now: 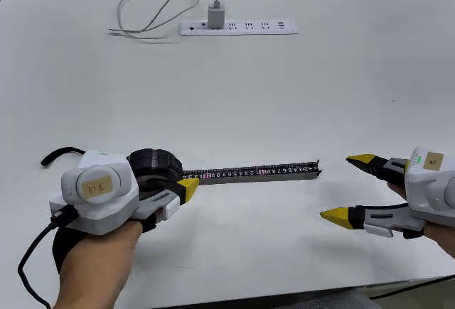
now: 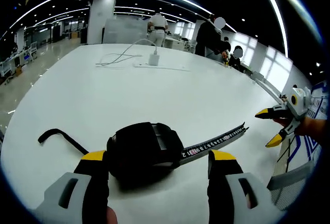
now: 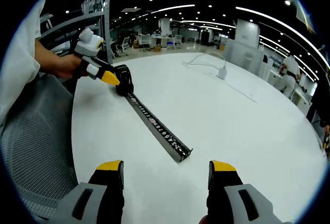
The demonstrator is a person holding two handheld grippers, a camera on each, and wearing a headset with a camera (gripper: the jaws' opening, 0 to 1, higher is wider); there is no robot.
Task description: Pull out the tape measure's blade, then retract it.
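The round black tape measure case sits on the white tabletop between the spread jaws of the left tool, with a gap at one jaw. Its dark numbered blade lies drawn out flat. The right tool hangs released near the blade's tip; retraction probably goes best with the case steadied and the tip guided back slowly.

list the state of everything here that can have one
tape measure case: lying between the left jaws
blade: pulled out, lying flat
left gripper: open, jaws either side of the case
right gripper: open, empty, apart from the blade tip
charger: plugged into the power strip
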